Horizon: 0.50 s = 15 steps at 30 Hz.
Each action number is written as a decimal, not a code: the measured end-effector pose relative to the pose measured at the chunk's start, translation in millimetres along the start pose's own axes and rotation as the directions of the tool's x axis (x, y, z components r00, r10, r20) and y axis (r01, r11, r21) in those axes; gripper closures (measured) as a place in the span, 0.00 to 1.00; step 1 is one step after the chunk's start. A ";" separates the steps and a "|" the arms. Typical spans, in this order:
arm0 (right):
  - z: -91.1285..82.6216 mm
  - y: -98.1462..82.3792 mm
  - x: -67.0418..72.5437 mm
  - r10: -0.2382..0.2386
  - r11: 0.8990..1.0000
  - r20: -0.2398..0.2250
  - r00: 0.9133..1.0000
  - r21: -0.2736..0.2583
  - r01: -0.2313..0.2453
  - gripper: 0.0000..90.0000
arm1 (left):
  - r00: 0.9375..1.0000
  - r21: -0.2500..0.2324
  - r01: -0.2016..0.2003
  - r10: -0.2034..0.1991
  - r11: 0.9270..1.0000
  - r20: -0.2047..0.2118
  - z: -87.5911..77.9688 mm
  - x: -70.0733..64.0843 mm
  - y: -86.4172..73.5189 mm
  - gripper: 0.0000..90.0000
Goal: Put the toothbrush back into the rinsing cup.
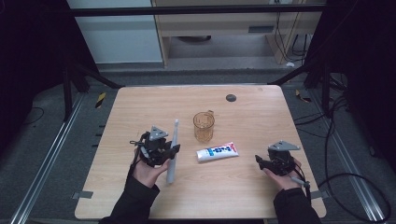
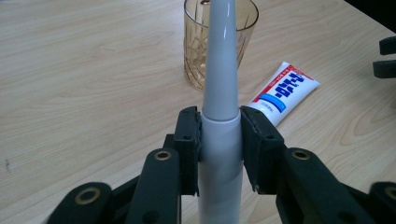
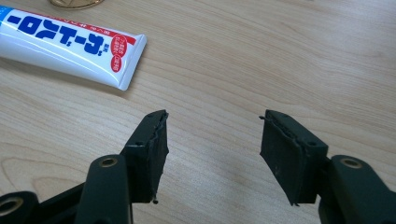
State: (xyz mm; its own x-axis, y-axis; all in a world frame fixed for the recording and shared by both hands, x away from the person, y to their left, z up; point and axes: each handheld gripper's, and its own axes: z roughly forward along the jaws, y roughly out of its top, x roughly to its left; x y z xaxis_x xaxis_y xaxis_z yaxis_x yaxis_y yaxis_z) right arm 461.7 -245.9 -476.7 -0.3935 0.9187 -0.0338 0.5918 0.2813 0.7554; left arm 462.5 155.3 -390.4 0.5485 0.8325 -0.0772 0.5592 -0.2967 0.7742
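A long white electric toothbrush (image 1: 173, 150) is clamped in my left gripper (image 1: 161, 151), lifted off the table and pointing away toward the far edge. In the left gripper view both pads press on the toothbrush (image 2: 219, 93) at its collar. An amber ribbed glass cup (image 1: 204, 126) stands upright just right of the brush tip; the cup (image 2: 219, 42) rises behind the brush. A white toothpaste tube (image 1: 217, 151) with blue lettering lies flat between my hands. My right gripper (image 1: 262, 162) rests near the table's right front, open, with bare wood between its jaws (image 3: 212, 135). The tube's end (image 3: 70, 39) lies ahead of it.
The wooden table (image 1: 261, 112) has a small dark round plug (image 1: 230, 97) near its far edge. Metal rails and cables run along the floor on both sides. A dark frame bar crosses behind the table.
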 end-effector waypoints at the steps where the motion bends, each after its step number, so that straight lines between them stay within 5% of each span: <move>1: 0.0 0.0 0.0 0.000 1.000 0.001 1.000 0.000 0.000 0.46 | 1.000 -0.013 0.001 -0.001 1.000 -0.004 -1.1 0.1 0.0 0.76; 15: -0.5 0.0 0.2 -0.009 1.000 0.013 1.000 -0.013 0.009 0.46 | 0.999 -0.142 -0.026 0.021 0.990 -0.036 -20.4 5.7 17.6 0.76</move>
State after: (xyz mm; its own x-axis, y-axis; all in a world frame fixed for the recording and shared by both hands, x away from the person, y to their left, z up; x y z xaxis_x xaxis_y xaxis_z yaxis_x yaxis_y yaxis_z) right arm 461.3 -245.8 -476.4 -0.3900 0.9195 -0.0491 0.5789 0.2863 0.7635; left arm 462.8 164.4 -364.3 0.5371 0.8427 -0.0380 0.4510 -0.2488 0.8572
